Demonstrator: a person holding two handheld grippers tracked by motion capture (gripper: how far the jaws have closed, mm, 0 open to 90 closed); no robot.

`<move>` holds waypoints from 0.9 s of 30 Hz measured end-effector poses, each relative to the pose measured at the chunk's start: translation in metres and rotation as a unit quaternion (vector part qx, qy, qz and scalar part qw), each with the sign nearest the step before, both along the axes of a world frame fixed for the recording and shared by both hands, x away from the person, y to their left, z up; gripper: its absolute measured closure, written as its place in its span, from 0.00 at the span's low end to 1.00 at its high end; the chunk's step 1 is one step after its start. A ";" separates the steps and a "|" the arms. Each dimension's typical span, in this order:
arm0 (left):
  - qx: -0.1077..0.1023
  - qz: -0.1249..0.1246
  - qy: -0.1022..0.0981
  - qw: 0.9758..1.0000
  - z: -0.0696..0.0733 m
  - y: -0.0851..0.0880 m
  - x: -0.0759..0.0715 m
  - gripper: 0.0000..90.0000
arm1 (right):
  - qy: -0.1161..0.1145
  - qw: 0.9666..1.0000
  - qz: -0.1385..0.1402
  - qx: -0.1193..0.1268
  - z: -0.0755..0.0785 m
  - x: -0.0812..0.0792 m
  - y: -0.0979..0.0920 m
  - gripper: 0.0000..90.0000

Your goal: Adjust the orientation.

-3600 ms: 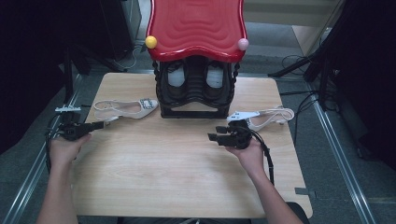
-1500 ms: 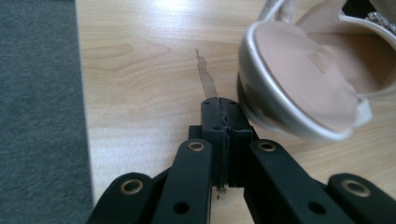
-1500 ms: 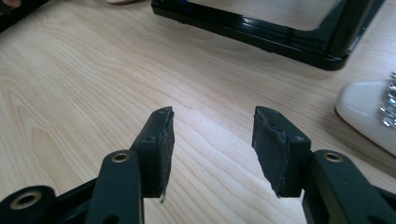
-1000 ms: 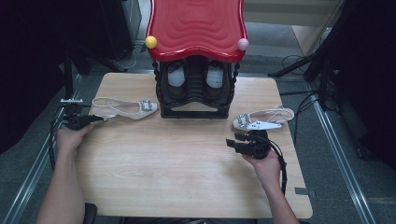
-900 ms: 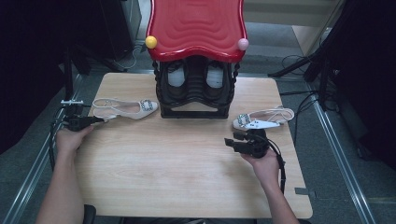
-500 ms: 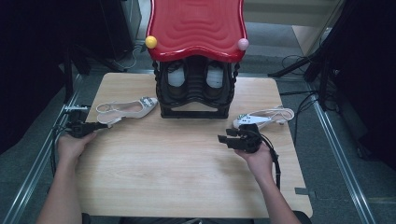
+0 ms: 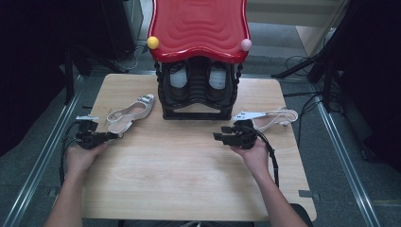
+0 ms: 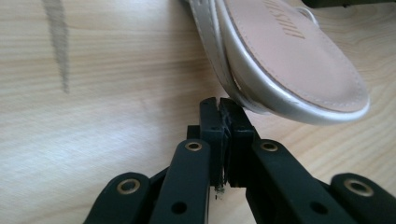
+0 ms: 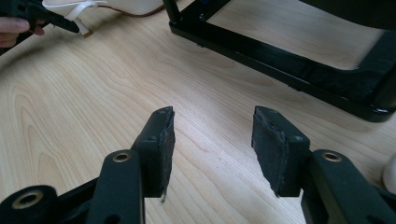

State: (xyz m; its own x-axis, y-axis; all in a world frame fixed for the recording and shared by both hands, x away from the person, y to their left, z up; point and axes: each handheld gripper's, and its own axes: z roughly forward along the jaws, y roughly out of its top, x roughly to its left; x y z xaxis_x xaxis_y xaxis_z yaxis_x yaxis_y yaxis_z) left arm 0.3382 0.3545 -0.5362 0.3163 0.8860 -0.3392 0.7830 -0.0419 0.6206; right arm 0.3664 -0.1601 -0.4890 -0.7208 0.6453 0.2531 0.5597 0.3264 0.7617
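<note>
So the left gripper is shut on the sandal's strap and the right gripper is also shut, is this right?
Not quite. The left gripper is shut on the sandal's strap, but the right gripper is open: the right gripper view shows its jaws well apart with only bare table between them.

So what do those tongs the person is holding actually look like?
Both are black. The left tongs have flat linkage arms joined by brass-coloured rivets. The right tongs end in two blocky jaws faced with rough dark padding. A black cable trails from the right one back along the bare forearm; no sleeves show.
</note>
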 end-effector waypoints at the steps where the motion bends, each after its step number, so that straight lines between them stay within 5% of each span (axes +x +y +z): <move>1: -0.003 -0.001 0.000 1.000 0.000 -0.003 -0.002 0.98 | 0.000 1.000 0.003 0.000 0.000 0.001 0.001 0.56; 13: -0.009 -0.028 0.007 1.000 0.002 -0.042 -0.008 0.95 | 0.000 1.000 0.009 0.003 -0.001 0.003 0.007 0.56; 17: -0.021 -0.021 0.014 0.999 0.005 -0.036 -0.011 0.91 | 0.000 1.000 0.007 0.003 0.000 0.001 0.004 0.56; 23: -0.011 0.016 -0.006 1.000 0.020 -0.018 -0.014 0.83 | 0.003 1.000 0.000 -0.002 0.000 -0.001 -0.002 0.56; 27: -0.027 0.035 -0.013 0.999 0.031 -0.006 -0.008 0.78 | -0.001 1.000 -0.006 -0.001 0.000 -0.005 -0.006 0.56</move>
State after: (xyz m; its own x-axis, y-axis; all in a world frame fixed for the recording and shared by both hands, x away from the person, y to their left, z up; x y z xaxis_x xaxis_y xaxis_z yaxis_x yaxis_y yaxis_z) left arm 0.3306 0.3489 -0.5051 0.2644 0.8863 -0.3803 0.7663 0.0463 0.6408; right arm 0.3609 -0.1657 -0.4891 -0.7129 0.6552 0.2498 0.5622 0.3212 0.7621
